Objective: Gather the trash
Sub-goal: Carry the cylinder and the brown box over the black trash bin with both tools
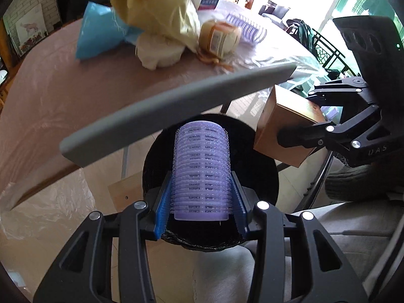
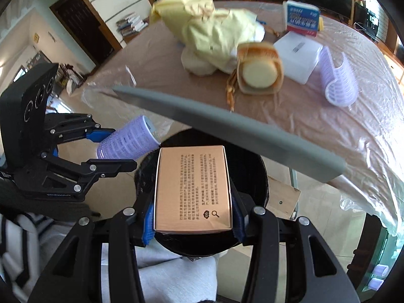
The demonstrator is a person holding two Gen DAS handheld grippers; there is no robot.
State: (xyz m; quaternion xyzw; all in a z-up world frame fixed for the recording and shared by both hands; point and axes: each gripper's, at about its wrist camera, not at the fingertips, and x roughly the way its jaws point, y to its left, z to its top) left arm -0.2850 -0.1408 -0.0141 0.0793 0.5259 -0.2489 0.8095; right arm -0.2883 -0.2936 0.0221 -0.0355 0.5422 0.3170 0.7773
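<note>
While both grippers hang over the black bin (image 1: 252, 151), left gripper (image 1: 202, 197) pinches a purple hair roller (image 1: 202, 166) betw. its blue pads; tiny repeated print on it is illegible. Right gripper (image 2: 193, 214) clamps a tan carton (image 2: 193, 189) w/ dense Chinese text, cloud and magnifier icons. "UAS" shows on right gripper's body.
</note>
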